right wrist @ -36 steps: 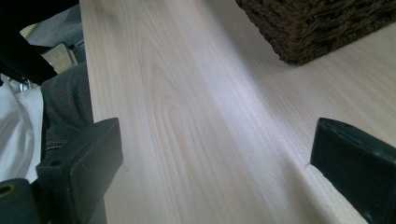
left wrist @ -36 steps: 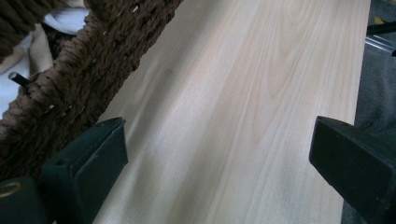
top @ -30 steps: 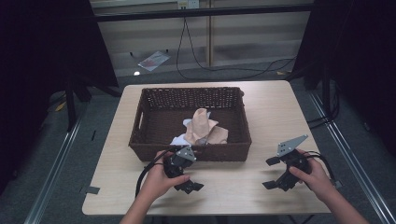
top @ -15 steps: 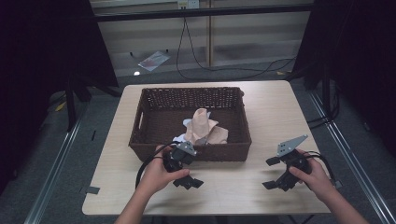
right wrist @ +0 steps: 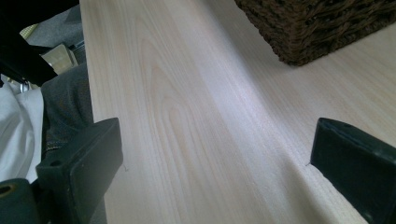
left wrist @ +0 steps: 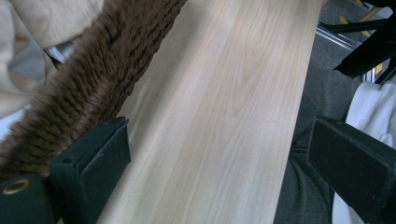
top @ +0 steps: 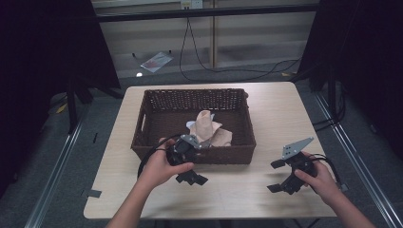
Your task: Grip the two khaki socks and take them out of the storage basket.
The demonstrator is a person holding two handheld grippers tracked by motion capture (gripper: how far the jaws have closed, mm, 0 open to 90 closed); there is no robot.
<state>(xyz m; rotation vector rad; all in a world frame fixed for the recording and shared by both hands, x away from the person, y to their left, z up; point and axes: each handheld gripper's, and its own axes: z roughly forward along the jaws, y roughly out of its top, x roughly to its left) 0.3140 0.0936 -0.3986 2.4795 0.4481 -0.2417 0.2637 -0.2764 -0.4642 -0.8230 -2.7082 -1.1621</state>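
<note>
A dark brown wicker basket point(top: 152, 142) stands mid-table with beige cloths point(top: 206, 126) bunched inside. My left gripper point(top: 196, 170) is open, held just in front of the basket's front wall, nothing between its jaws. In the left gripper view the left gripper point(left wrist: 219, 154) has one jaw beside the basket's woven wall point(left wrist: 93, 84), and beige cloth point(left wrist: 46, 18) shows beyond it. My right gripper point(top: 276, 175) stands open over bare table at the front right, pointing left. In the right gripper view the right gripper point(right wrist: 219, 149) spans bare wood, with the basket's corner point(right wrist: 317, 28) farther off.
The pale wooden table point(top: 280, 114) has free room to the right of the basket and along the front edge. Cables point(top: 199, 57) and a paper sheet point(top: 154, 61) lie on the floor behind. Dark stands flank the table.
The left hand and its gripper have shifted slightly left and closer to the basket's front wall. The right gripper has stayed in place.
</note>
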